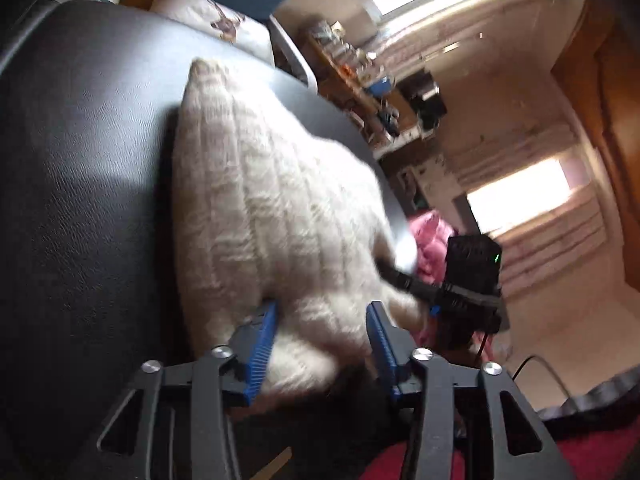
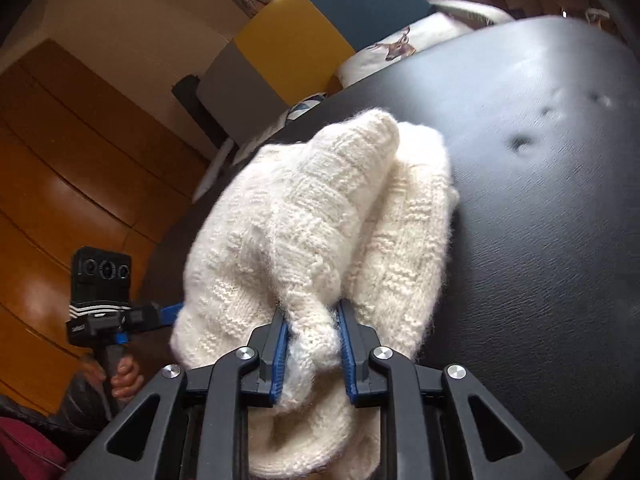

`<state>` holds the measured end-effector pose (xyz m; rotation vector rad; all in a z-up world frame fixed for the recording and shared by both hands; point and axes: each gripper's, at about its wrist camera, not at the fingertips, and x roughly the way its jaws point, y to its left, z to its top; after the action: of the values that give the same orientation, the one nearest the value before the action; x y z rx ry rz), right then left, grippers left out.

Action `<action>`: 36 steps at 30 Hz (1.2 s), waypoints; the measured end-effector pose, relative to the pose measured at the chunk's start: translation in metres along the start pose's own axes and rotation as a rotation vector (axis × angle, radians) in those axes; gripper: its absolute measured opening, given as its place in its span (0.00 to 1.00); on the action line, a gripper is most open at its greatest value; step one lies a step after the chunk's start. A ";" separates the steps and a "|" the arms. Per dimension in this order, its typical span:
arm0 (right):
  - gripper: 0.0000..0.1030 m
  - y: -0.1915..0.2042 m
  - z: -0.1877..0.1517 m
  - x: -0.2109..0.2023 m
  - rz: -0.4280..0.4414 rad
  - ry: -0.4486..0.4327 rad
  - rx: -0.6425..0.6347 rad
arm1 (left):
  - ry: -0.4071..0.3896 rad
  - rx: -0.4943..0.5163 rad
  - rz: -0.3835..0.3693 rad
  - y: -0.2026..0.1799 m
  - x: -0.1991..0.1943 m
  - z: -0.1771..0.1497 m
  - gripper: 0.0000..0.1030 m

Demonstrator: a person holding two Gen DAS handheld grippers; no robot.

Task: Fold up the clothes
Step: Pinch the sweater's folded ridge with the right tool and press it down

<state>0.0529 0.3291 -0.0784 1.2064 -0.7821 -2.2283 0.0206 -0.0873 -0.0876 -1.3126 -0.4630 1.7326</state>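
The right tool (image 2: 310,344) is seen pinching a bunched fold of a cream knitted sweater (image 2: 320,216) between its blue-lined fingers (image 2: 280,354), the knit being squeezed tight between the two pads. The left tool (image 1: 320,340) is held with its fingers spread, the near edge of the sweater (image 1: 272,208) lying between them; the wool is touched by the left finger pad, but whether the right pad touches it cannot be told through the blur. The sweater is laid in a thick, folded heap on a black leather-textured tabletop (image 2: 540,200), with one rolled layer draped over another. In the right wrist view, the left tool is seen at the near left edge of the tabletop, its handle gripped by a hand (image 2: 124,380). Beyond the far edge of the tabletop, a pillow printed with a deer (image 2: 400,46) and a yellow and blue panel (image 2: 320,20) are seen. A wooden wardrobe (image 2: 60,180) is seen on the left.
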 end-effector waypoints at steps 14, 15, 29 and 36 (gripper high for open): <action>0.39 -0.011 0.042 0.015 0.002 -0.027 0.028 | -0.072 0.125 -0.075 -0.027 -0.043 -0.001 0.43; 0.42 -0.014 0.047 0.015 0.010 -0.036 0.046 | -0.097 0.123 -0.086 -0.026 -0.042 0.004 0.47; 0.70 -0.012 0.104 0.063 -0.029 -0.035 0.093 | -0.104 0.167 -0.073 -0.051 0.029 0.061 0.56; 0.22 0.049 0.096 0.056 -0.330 0.037 -0.296 | -0.123 0.120 -0.090 -0.048 0.024 0.059 0.56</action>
<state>-0.0501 0.2825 -0.0347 1.2954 -0.2350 -2.4641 -0.0140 -0.0290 -0.0445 -1.0889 -0.4732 1.7444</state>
